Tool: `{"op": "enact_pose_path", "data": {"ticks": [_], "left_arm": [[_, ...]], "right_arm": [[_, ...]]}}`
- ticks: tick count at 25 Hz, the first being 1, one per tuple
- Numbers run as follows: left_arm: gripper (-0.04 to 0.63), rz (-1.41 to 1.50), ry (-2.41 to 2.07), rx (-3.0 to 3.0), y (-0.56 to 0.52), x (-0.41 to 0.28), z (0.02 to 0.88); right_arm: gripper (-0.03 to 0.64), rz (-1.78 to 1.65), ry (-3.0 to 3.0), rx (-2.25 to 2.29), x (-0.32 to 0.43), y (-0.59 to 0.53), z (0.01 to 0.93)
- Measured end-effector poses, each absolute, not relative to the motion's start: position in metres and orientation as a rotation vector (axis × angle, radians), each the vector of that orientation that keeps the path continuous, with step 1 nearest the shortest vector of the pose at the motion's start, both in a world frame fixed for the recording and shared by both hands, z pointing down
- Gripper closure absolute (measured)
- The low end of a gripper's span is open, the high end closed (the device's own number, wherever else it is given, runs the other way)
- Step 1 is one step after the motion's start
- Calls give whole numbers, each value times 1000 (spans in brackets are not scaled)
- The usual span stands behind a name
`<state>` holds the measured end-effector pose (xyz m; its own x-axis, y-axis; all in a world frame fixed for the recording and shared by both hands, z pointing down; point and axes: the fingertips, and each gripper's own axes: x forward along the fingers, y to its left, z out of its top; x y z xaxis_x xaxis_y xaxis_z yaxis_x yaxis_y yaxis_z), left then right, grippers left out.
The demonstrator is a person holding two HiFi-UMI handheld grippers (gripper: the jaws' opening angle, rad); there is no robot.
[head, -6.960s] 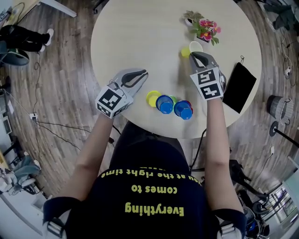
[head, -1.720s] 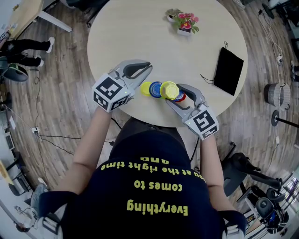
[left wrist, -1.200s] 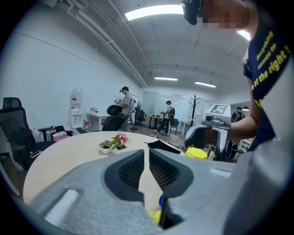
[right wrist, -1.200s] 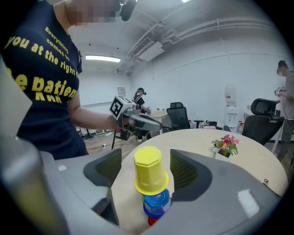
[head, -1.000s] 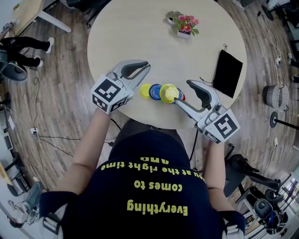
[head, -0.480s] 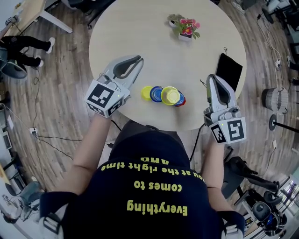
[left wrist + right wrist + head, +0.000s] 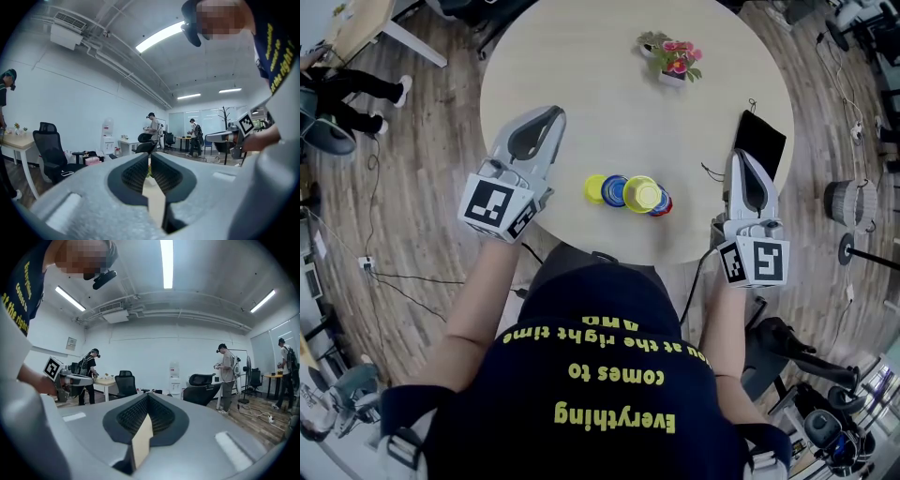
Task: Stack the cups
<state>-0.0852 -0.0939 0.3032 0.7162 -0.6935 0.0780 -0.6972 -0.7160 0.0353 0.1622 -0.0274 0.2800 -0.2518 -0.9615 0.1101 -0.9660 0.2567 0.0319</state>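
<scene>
Head view looks down on a round table (image 7: 581, 66). At the left, the left gripper (image 7: 551, 114) is held above the table's left edge, its jaws just closed almost together with nothing between them. The cups lie in a short row near the table's near edge, between the two grippers and apart from both: a small yellow cup (image 7: 595, 188), a blue cup (image 7: 614, 190) touching it, then a wider yellow cup (image 7: 643, 194) sitting on top of a stack (image 7: 664, 205) whose red and blue rims show at its right. Farther back stands a flower pot (image 7: 671, 58). At the right edge lies a black pouch (image 7: 761, 139). Beside it, the right gripper (image 7: 742, 156) has its jaws just closed fully together, empty.
</scene>
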Motion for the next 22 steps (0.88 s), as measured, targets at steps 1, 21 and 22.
{"op": "enact_pose_path", "data": {"ticks": [1,21,22], "left_arm": [[577,87,-1175,2850,-94,-87,303],[591,84,-1255,2834,-91,-97,304],[591,85,-1257,2834,-91,-97,304]], "right_arm": [[605,60,-2403,1853,161,-27,280],[604,32,-2380,1867,156,-27,278],[604,30,-2379,1867,156,-26,278]]}}
